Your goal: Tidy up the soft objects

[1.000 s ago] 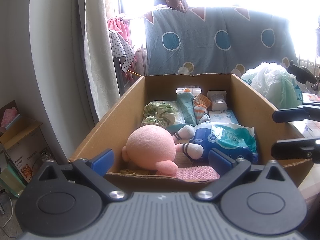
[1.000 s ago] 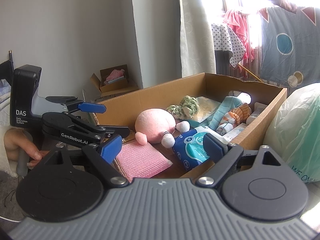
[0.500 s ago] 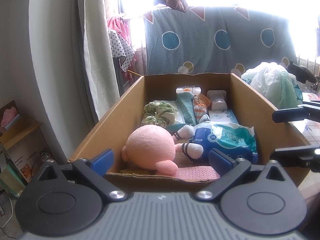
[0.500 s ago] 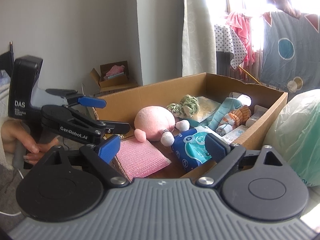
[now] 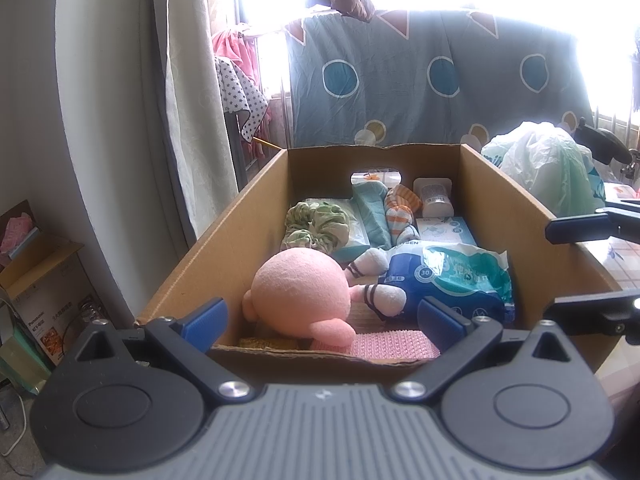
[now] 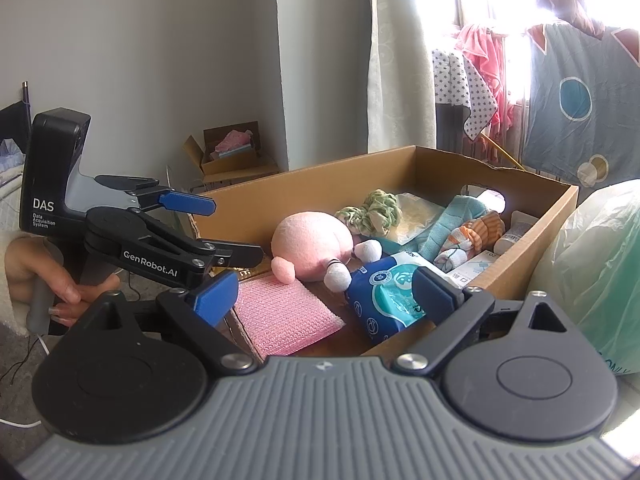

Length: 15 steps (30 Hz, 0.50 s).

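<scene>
An open cardboard box [image 5: 248,216] holds the soft things. A round pink plush [image 5: 298,284] lies at its near end, above a pink knitted cloth [image 5: 392,344]. A blue and teal wipes pack [image 5: 452,276] lies to the plush's right. Further back are a green scrunchie [image 5: 316,224], a teal cloth [image 5: 372,208] and an orange striped sock [image 5: 402,208]. My left gripper [image 5: 322,318] stands open and empty at the box's near rim. My right gripper [image 6: 326,294] is open over the box's corner, nothing between its fingers. The plush [image 6: 312,240] and wipes pack [image 6: 384,300] lie just beyond it.
A filled plastic bag [image 6: 600,272] sits right of the box. A person's hand [image 6: 60,284] holds the left gripper [image 6: 216,230] at the box's near end. A small cardboard box [image 5: 36,264] stands by the wall, with a curtain [image 5: 196,120] and hanging blanket [image 5: 440,80] behind.
The right gripper's fingers have spread a little wider. The left gripper and the things in the box have not moved.
</scene>
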Tool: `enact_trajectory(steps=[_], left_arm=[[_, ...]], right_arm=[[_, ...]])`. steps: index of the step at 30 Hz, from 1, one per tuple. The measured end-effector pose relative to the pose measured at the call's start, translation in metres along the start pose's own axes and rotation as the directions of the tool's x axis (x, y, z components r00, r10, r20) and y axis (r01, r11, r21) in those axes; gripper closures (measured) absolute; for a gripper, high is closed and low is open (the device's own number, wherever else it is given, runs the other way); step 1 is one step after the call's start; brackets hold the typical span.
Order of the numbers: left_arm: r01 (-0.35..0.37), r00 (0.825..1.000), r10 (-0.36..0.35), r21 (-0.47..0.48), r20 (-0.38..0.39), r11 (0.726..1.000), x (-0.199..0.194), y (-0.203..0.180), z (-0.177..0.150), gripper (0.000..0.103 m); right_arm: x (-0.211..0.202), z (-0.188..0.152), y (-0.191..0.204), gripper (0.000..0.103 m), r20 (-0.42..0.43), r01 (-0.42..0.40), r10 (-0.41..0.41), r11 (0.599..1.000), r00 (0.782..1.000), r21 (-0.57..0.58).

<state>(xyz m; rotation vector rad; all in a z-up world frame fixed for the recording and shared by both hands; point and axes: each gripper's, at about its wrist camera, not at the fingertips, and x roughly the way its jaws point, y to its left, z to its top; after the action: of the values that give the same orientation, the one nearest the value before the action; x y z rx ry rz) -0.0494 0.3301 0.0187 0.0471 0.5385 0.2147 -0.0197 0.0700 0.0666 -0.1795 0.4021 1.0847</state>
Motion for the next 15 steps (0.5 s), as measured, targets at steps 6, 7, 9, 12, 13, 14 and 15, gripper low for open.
enact_trajectory(steps=[6, 7, 9, 12, 13, 14, 15], left_arm=[[0.002, 1.0, -0.002, 0.001, 0.002, 1.0, 0.0001, -0.0006, -0.0001, 0.001], [0.001, 1.0, -0.001, 0.001, 0.003, 1.0, 0.0005, -0.0004, 0.0007, 0.001], [0.0, 1.0, 0.0, -0.001, 0.002, 1.0, 0.0009, -0.0011, 0.0014, 0.001], [0.001, 1.0, -0.001, 0.0, 0.001, 1.0, 0.001, -0.0008, 0.0011, 0.001], [0.001, 1.0, -0.001, 0.0, 0.001, 1.0, 0.001, -0.0007, 0.001, 0.001], [0.001, 1.0, -0.001, 0.0, 0.002, 1.0, 0.0007, -0.0006, 0.0008, 0.001], [0.001, 1.0, -0.001, -0.001, 0.002, 1.0, 0.0007, -0.0006, 0.0008, 0.001]], right_arm=[[-0.0003, -0.0002, 0.0005, 0.009, 0.001, -0.003, 0.003, 1.0, 1.0, 0.002], [-0.0003, -0.0002, 0.0004, 0.009, 0.001, -0.002, 0.002, 1.0, 1.0, 0.002], [-0.0006, -0.0002, 0.0003, 0.009, 0.001, -0.002, 0.002, 1.0, 1.0, 0.002], [-0.0005, -0.0001, 0.0002, 0.009, 0.002, -0.004, 0.004, 1.0, 1.0, 0.002], [-0.0006, -0.0001, 0.0003, 0.009, 0.002, -0.004, 0.004, 1.0, 1.0, 0.002], [-0.0003, 0.0, 0.0007, 0.009, 0.001, -0.002, 0.002, 1.0, 1.0, 0.0], [-0.0005, 0.0, 0.0009, 0.009, 0.0, 0.0, 0.0, 1.0, 1.0, -0.002]])
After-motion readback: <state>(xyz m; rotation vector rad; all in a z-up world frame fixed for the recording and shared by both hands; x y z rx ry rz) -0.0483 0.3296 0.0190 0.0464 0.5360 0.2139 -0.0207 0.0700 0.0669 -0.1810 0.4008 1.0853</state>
